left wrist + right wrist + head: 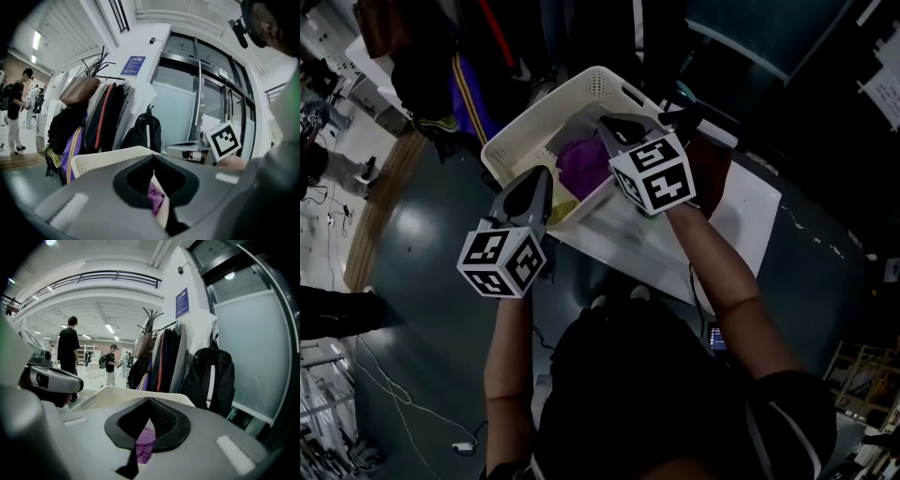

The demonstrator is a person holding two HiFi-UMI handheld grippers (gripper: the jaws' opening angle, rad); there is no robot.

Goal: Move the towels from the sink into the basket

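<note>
Both claws hover at the basket (pixel 598 75). The left claw (pixel 151 160) is pressed together with nothing pinched, and the right claw (pixel 150 401) is also pressed together and empty. The purple towel (pixel 583 164) lies inside the basket, just below the two claws and seen between their tips. Behind the basket, coats (pixel 171 357) hang on a rack.

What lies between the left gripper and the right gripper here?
A purple towel, lying in the white basket, sits between the left gripper and the right gripper. The head view shows it plainly.
</note>
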